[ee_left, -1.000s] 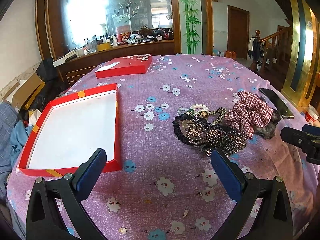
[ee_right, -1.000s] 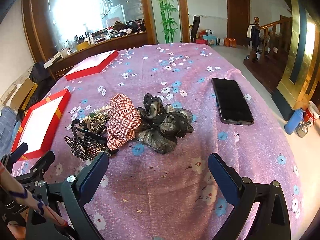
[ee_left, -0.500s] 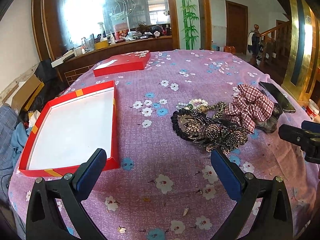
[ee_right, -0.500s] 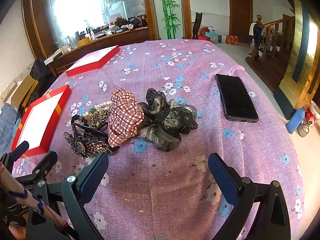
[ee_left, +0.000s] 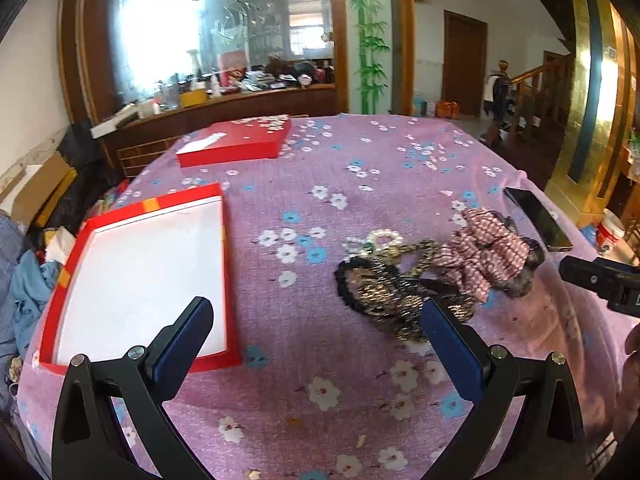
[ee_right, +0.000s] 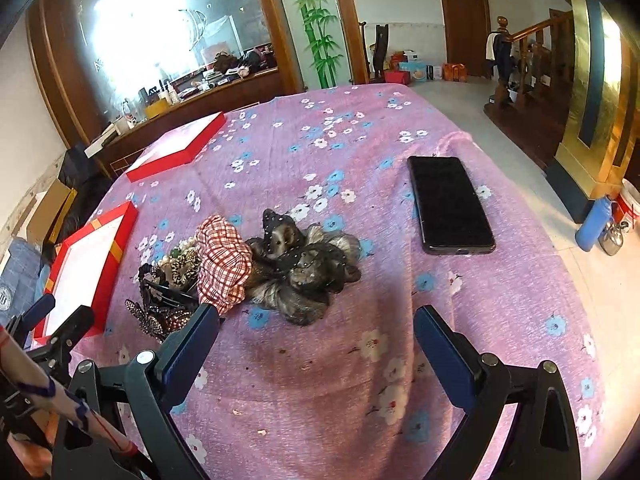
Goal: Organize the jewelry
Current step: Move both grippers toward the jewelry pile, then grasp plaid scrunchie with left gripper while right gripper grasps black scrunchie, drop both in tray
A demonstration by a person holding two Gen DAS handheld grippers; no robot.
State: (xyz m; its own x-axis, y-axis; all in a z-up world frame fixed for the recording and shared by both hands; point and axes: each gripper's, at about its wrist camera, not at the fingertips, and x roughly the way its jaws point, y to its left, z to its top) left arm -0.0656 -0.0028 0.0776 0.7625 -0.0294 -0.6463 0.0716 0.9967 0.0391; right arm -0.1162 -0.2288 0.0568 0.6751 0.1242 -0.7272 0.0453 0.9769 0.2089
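Observation:
A heap of hair pieces and jewelry lies mid-table: a red plaid scrunchie (ee_left: 482,252) (ee_right: 224,258), dark beaded clips and a black band (ee_left: 380,292) (ee_right: 160,312), a pearl bracelet (ee_left: 384,237), and dark furry scrunchies (ee_right: 304,268). An open red box with a white inside (ee_left: 140,280) (ee_right: 84,264) sits to the left. My left gripper (ee_left: 316,336) is open and empty, just short of the heap. My right gripper (ee_right: 316,340) is open and empty, close in front of the heap. The left gripper also shows in the right wrist view (ee_right: 52,324).
A closed red box lid (ee_left: 236,142) (ee_right: 176,148) lies at the far side of the round table with its purple flowered cloth (ee_left: 320,400). A black phone (ee_right: 450,204) (ee_left: 538,218) lies to the right. The table edge drops off on the right toward the floor.
Both grippers have moved a little forward toward the heap; it looks nearer in both views. Both stay open and nothing on the table has moved.

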